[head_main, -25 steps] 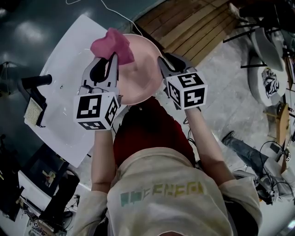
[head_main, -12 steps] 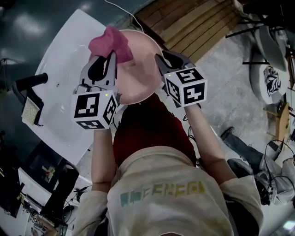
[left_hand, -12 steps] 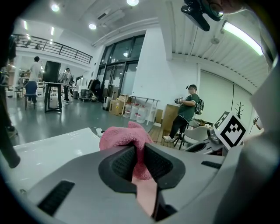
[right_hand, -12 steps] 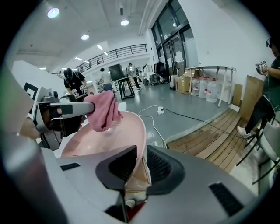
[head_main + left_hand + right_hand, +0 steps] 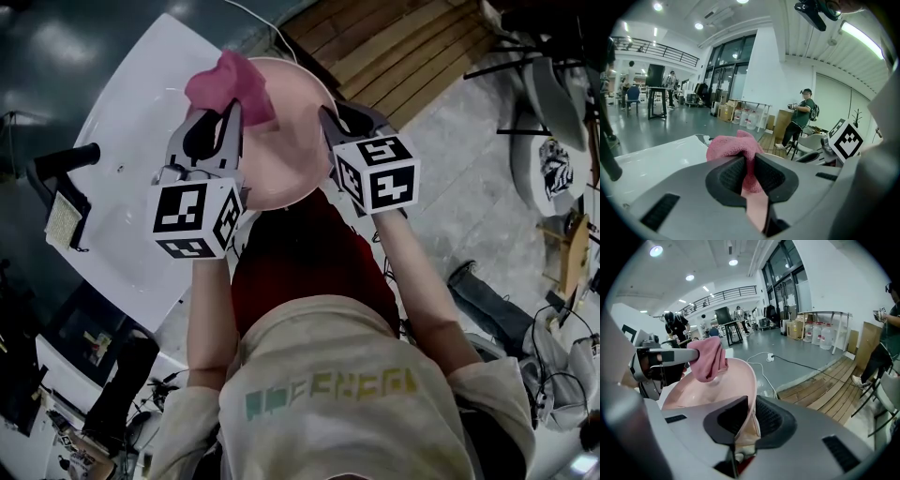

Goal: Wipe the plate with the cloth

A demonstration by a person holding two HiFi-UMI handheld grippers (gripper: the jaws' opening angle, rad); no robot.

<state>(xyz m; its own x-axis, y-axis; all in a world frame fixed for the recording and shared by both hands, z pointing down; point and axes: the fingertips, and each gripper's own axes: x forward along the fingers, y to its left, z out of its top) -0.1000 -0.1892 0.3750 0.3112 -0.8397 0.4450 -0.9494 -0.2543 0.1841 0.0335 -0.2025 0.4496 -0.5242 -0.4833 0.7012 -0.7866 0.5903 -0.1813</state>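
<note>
**Item 1, plate**: pink and round, at the 12 o'clock side of the person's torso in the head view. It is seen over the near edge of the bench. Whether it touches the bench cannot be judged from above.

**Item 2, right claw**: clamped on the plate's rim at about 3 o'clock. The right gripper view shows both jaws of this claw closed onto the thin pink edge, with the bowl of the plate opening toward 10 o'clock.

**Item 3, left claw**: at the plate's 9 o'clock side, closed tight on the cloth. In the left gripper view the ridged jaws of this claw pinch a fold between them.

**Item 4, cloth**: pink terry, bunched, bulging out past the jaw tips. It sits over the plate's 10 to 11 o'clock rim. From the right gripper view it hangs down onto the inner face.

**Item 5, bench**: white top, angled.

**Item 6, black-handled tool**: at the bench's 9 o'clock edge.

**Item 7, wooden decking**: at 1 o'clock.

**Item 8, a bystander**: standing in the background.
</note>
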